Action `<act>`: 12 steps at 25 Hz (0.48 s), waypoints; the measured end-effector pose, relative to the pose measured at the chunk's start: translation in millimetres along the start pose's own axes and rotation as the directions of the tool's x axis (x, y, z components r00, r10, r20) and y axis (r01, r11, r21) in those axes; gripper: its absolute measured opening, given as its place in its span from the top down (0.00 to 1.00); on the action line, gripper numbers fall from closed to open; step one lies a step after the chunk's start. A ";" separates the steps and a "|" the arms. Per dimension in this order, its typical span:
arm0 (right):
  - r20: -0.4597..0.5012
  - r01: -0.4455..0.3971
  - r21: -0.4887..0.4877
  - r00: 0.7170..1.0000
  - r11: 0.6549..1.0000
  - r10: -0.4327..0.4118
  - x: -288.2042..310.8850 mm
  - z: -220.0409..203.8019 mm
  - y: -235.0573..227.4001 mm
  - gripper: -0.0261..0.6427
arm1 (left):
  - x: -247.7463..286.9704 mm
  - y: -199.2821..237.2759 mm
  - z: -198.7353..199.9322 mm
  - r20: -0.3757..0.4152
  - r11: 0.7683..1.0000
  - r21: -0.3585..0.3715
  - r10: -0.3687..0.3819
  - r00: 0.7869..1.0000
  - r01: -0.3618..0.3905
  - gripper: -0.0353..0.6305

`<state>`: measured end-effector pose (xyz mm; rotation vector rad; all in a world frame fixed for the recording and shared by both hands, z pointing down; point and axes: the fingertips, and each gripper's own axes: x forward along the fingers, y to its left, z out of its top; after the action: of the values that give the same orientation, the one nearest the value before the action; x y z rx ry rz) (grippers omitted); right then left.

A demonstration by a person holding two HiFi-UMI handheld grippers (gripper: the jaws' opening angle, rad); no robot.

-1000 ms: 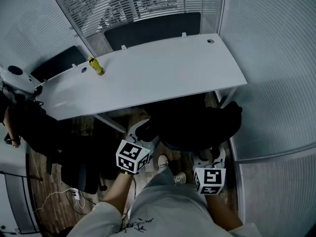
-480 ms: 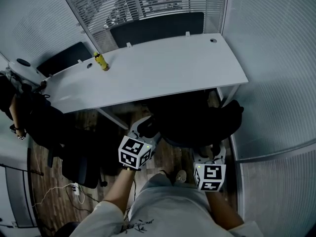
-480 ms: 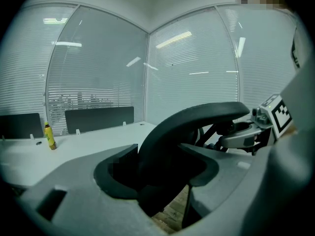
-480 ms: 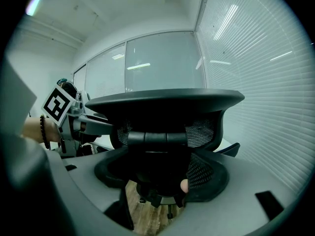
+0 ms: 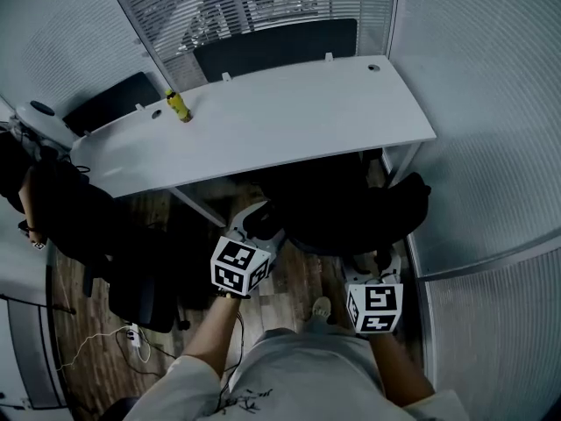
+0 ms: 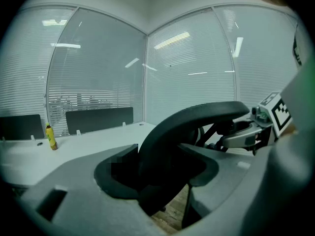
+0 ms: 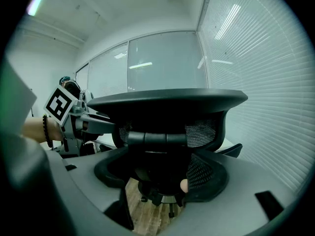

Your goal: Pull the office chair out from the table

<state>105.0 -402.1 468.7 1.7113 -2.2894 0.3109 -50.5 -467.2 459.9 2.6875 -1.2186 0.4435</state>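
Backrest of office chair point(image 5: 351, 213) pinched by left gripper point(image 5: 260, 224) and right gripper point(image 5: 378, 267)

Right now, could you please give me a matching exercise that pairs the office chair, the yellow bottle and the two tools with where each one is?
Column one:
1. office chair
2. yellow bottle
3. left tool
4. right tool

Column two:
A. upright on the white table, towards its left end in the head view
B. at the chair's back, on the side nearer the bottle
C. at the chair's back, on the side farther from the bottle
D. black, partly under the table's near edge

Pairs: 1-D, 2-A, 3-B, 4-C.
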 end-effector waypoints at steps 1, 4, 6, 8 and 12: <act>-0.002 -0.001 0.001 1.000 1.000 0.001 -2.3 -0.5 1.9 0.55 | -2.6 -0.9 -0.6 0.000 1.000 0.001 -0.001 1.000 0.001 0.57; -0.009 -0.001 0.000 1.000 1.000 0.001 -10.6 -3.2 5.8 0.55 | -9.4 -5.9 -2.6 -0.001 1.000 0.003 -0.008 1.000 0.008 0.57; -0.009 -0.002 -0.001 1.000 1.000 0.002 -14.8 -5.5 7.5 0.55 | -12.8 -8.9 -4.6 0.001 1.000 0.004 -0.011 1.000 0.011 0.57; -0.009 -0.005 -0.002 1.000 1.000 0.005 -18.1 -8.2 10.7 0.55 | -16.5 -10.8 -7.5 -0.001 1.000 0.006 -0.013 1.000 0.013 0.58; -0.017 -0.008 -0.004 1.000 1.000 0.008 -26.5 -13.5 20.2 0.55 | -27.5 -13.5 -13.9 -0.006 1.000 0.007 -0.016 1.000 0.016 0.58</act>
<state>93.9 -368.2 472.3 1.6922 -2.2836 0.3207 -60.3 -435.2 463.6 2.6976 -1.1954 0.4542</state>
